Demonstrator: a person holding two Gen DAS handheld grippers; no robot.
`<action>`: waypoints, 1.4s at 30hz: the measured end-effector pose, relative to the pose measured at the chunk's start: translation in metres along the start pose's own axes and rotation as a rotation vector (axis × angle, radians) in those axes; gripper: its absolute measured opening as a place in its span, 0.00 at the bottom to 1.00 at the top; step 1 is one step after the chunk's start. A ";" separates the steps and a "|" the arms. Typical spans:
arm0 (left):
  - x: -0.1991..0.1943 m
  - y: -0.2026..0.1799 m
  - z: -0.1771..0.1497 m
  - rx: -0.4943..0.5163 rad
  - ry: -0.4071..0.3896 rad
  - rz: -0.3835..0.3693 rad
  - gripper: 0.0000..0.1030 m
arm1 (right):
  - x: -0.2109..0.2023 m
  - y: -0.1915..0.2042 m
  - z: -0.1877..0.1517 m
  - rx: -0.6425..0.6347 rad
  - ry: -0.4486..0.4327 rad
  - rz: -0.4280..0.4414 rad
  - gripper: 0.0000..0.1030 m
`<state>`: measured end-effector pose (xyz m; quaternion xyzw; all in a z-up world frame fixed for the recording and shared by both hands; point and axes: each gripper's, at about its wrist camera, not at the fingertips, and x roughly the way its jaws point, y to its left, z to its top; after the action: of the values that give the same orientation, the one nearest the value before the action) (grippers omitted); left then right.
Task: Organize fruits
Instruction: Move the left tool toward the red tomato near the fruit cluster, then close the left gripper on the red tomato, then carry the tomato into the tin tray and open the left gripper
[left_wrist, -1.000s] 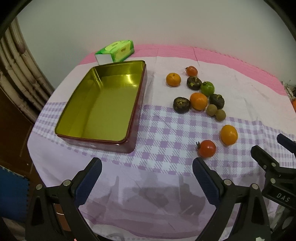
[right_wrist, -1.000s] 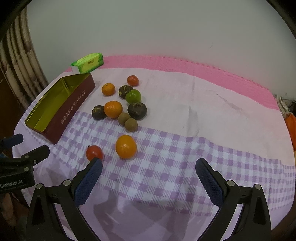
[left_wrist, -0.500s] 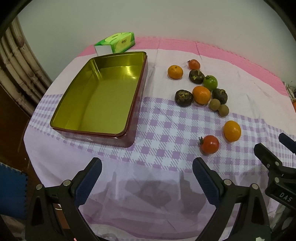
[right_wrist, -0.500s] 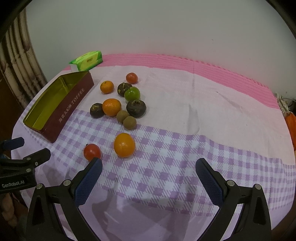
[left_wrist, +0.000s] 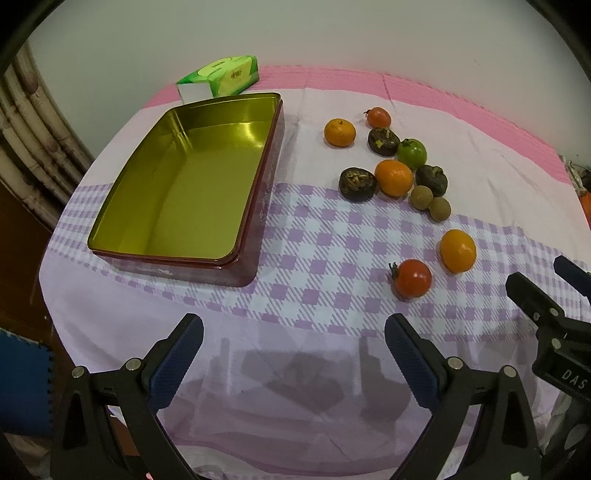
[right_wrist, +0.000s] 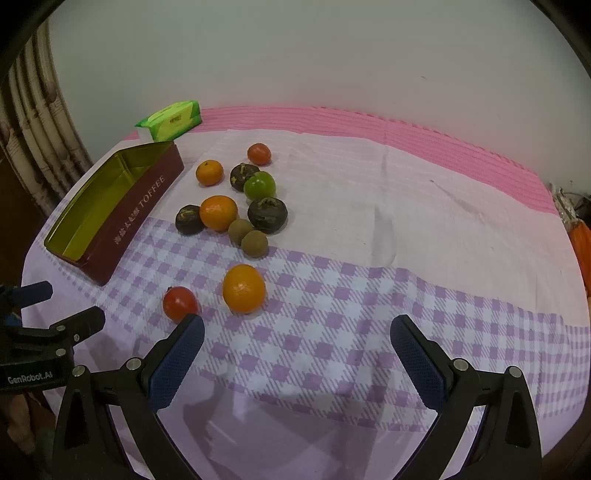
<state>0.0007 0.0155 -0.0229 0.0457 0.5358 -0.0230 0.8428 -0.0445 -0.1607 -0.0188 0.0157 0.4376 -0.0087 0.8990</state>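
Blue pads on both hand-held grippers, jaws wide apart, nothing held. Left hand-held gripper (left_wrist: 293, 354) hovers over the table's near edge, facing the tin. Right hand-held gripper (right_wrist: 297, 356) hovers low over the checked cloth (right_wrist: 332, 332), its left pad just beside the near tomato (right_wrist: 180, 302). Near orange (right_wrist: 243, 288) sits right next to that tomato, both apart from the main cluster. Cluster further out: two oranges, green fruit (right_wrist: 260, 185), three dark fruits, two brown longans (right_wrist: 247, 236), far tomato (right_wrist: 259, 154). Tin (left_wrist: 184, 184) empty, open, left of all fruit; no fruit in it yet. Tissue pack (left_wrist: 221, 77) behind tin.

Risks: round fruit rolls if a pad nudges it off-centre; the tomato could be knocked toward the table edge. Hard squeeze may bruise the tomato. Cluster fruits touch, so grabbing one may scatter neighbours. Loose cloth could bunch under a low pad.
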 end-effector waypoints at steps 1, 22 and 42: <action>0.000 -0.001 0.000 0.002 0.001 -0.001 0.95 | 0.000 -0.002 0.000 0.004 0.002 -0.002 0.97; 0.026 -0.060 0.023 0.166 0.069 -0.156 0.82 | 0.013 -0.045 0.002 0.108 0.046 -0.040 0.97; 0.074 -0.080 0.042 0.189 0.147 -0.184 0.36 | 0.029 -0.054 0.000 0.138 0.092 -0.033 0.97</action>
<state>0.0633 -0.0675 -0.0765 0.0774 0.5933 -0.1471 0.7877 -0.0278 -0.2144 -0.0429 0.0709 0.4769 -0.0526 0.8745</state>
